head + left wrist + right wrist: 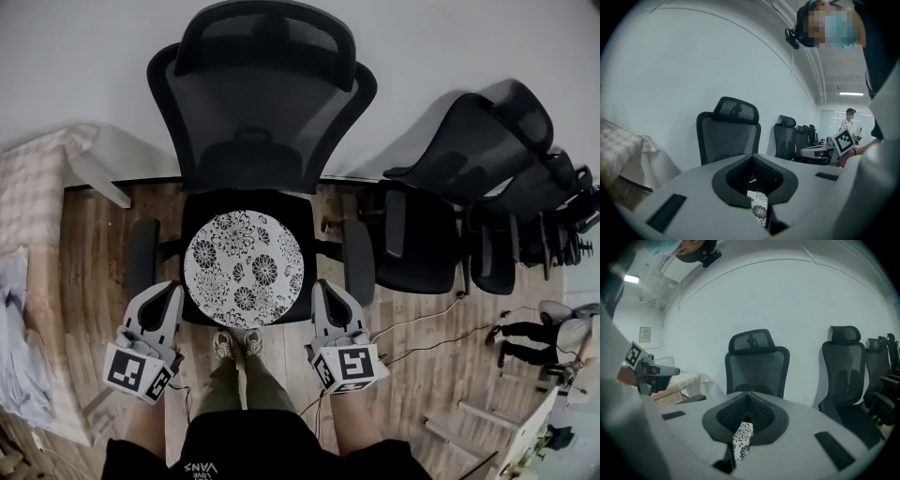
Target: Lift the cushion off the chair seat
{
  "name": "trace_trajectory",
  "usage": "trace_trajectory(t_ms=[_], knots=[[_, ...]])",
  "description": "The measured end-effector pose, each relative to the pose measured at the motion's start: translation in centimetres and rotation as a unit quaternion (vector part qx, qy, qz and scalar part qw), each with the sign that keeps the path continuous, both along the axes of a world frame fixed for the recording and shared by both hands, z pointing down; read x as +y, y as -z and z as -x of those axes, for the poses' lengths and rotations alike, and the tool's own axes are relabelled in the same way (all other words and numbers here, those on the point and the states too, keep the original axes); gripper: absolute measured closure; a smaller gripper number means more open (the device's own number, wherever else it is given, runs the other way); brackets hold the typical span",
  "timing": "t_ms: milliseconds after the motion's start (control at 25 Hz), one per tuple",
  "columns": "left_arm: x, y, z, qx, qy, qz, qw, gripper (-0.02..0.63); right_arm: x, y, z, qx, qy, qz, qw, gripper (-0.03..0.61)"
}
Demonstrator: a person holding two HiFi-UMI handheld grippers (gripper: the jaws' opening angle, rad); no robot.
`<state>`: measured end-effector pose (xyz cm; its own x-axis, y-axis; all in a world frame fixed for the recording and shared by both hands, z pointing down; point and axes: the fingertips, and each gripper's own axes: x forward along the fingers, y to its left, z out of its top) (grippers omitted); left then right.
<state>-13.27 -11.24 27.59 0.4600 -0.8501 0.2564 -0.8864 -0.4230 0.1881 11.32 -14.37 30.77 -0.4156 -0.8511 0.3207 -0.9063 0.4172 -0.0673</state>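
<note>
evenly, left gripper (174, 292) and right gripper (321, 289) clamp the floral cushion (244, 267) edges over the chair seat (298, 208)

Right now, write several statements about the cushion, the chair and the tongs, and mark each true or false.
1. The left tongs and right tongs both clamp the cushion at its rim. True.
2. The cushion is square and plain grey. False: it is round, with a black-and-white flower print.
3. The chair has a solid wooden back. False: the back is black mesh.
4. More black chairs stand at its right in the head view. True.
</note>
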Motion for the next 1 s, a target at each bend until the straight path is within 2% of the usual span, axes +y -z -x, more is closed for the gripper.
trace_trajectory(t_ms=[1000], knots=[[-0.7,-7.9,-0.1,-0.007,-0.004,0.052,0.9986,0.603,-0.6,-8.9,0.5,0.018,-0.002,0.062,0.998,0.561]])
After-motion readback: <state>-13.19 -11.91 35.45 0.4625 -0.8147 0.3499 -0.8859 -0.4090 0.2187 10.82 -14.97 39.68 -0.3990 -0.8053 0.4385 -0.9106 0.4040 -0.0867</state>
